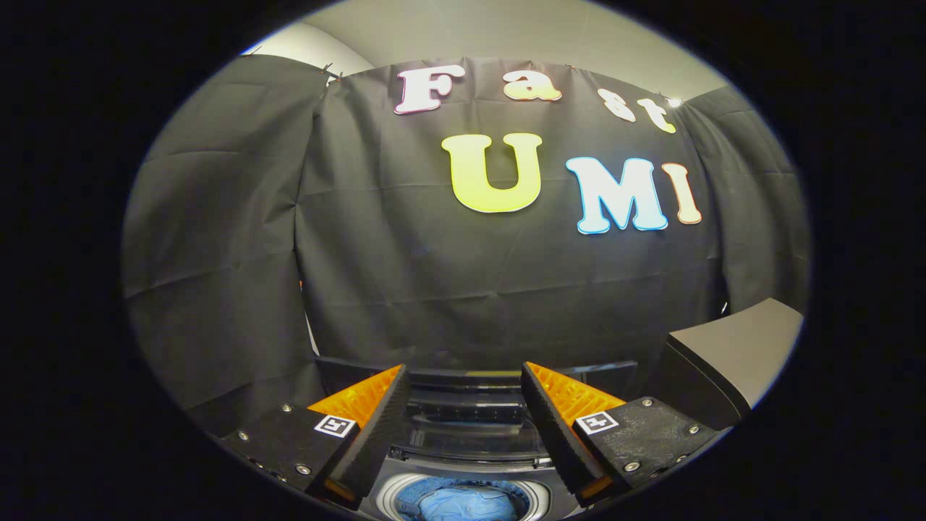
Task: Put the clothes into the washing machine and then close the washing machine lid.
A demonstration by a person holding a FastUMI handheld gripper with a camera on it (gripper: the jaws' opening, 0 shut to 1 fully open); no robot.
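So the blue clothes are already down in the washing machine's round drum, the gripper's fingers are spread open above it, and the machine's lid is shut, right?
Not quite: the lid is up, not shut. The gripper view shows it folded back beyond the fingers, leaving the round drum uncovered. The rest holds: the blue clothes lie in the drum, and the gripper hangs above with its fingers spread open, holding nothing.

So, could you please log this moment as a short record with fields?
gripper: open, fingers apart, holding nothing
washer: below and between the fingers, lid raised
drum: holds blue clothes
box: grey, beside the washer, past one finger
task state: clothes in, lid not yet closed
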